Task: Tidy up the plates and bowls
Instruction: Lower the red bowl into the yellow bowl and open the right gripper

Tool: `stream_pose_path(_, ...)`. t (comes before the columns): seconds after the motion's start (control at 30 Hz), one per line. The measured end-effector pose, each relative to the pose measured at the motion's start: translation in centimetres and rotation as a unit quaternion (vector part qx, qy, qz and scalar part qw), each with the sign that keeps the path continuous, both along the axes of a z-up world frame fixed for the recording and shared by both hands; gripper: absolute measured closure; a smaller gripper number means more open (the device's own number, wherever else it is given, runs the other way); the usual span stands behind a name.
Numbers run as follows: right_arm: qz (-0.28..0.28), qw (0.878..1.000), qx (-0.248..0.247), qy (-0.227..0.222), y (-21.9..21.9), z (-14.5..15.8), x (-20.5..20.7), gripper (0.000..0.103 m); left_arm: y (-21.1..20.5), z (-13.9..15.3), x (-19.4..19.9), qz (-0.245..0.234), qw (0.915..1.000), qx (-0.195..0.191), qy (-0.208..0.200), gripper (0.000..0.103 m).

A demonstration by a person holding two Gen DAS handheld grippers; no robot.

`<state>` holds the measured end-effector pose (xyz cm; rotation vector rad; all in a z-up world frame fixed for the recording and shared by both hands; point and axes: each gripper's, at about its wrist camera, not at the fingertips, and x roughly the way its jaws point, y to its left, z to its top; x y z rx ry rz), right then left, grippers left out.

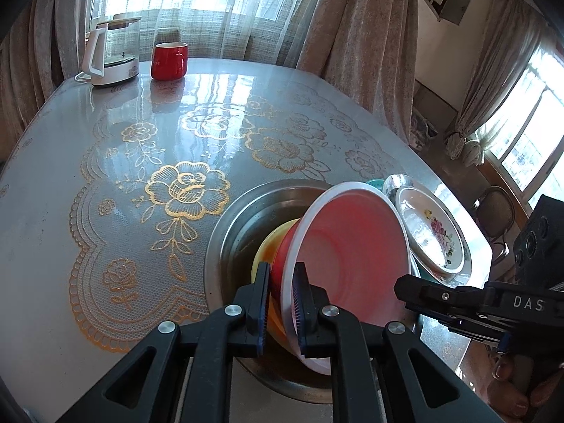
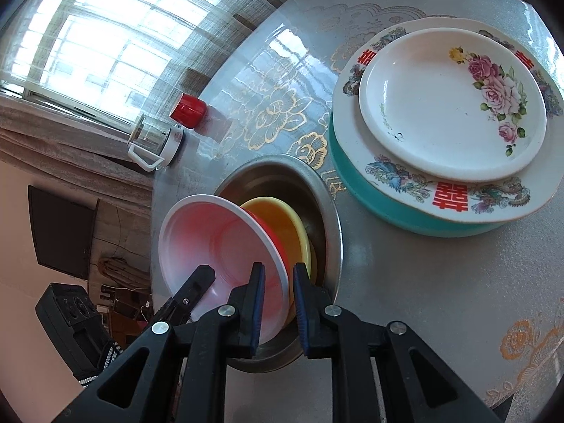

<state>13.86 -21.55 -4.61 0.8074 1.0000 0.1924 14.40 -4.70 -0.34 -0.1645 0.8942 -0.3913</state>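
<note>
Table [image 1: 105, 211] carries a glossy clear cover over lace with gold flower print; window light glares off it. Room: beige curtains [image 1: 370, 35] and sheer panels at bright windows, a chair [image 1: 497, 215] at the right, a dark screen [image 2: 60, 232] on the far wall. Count on the table: one red mug [image 1: 169, 60], one glass kettle [image 1: 112, 54], one steel basin [image 1: 243, 225], one red bowl [image 1: 352, 246] with a white rim, one yellow bowl [image 2: 282, 225], one teal dish [image 2: 356, 183], two plates stacked on the teal dish, namely a large printed plate [image 2: 493, 201] and a smaller rose plate [image 2: 440, 105]. Red bowl stands tilted on edge in the basin, nested against the yellow bowl. Left gripper [image 1: 282, 303] is clamped on the red bowl's rim; right gripper [image 2: 279, 303] pinches the same rim from the other side.
</note>
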Motion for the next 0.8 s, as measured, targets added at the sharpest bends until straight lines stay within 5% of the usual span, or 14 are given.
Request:
stream_pose_path(0.1,0.002,1.0,0.0,0.0,0.1,0.0,0.1,0.086,-0.2,0.2,0.0,0.004,0.9999,0.012,-0.007,0.08)
stream_pose_path(0.4,0.014,1.0,-0.01,-0.004,1.0,0.0,0.3,0.085,-0.9,0.5,-0.3,0.013,0.9972,0.064,-0.036,0.08)
stream_pose_path(0.6,0.016,0.996,-0.083,-0.029,1.6,1.1,-0.1,0.08,-1.1,1.3,-1.1,0.028,0.994,0.088,-0.059,0.079)
stream_pose_path(0.7,0.012,0.991,-0.119,-0.053,1.6,2.0,-0.6,0.075,-1.2,1.9,-1.8,0.037,0.9911,0.103,-0.075,0.058)
stream_pose_path(0.8,0.007,0.984,-0.157,-0.077,1.6,3.0,-1.4,0.073,-1.1,2.5,-2.6,0.048,0.9889,0.109,-0.09,0.049)
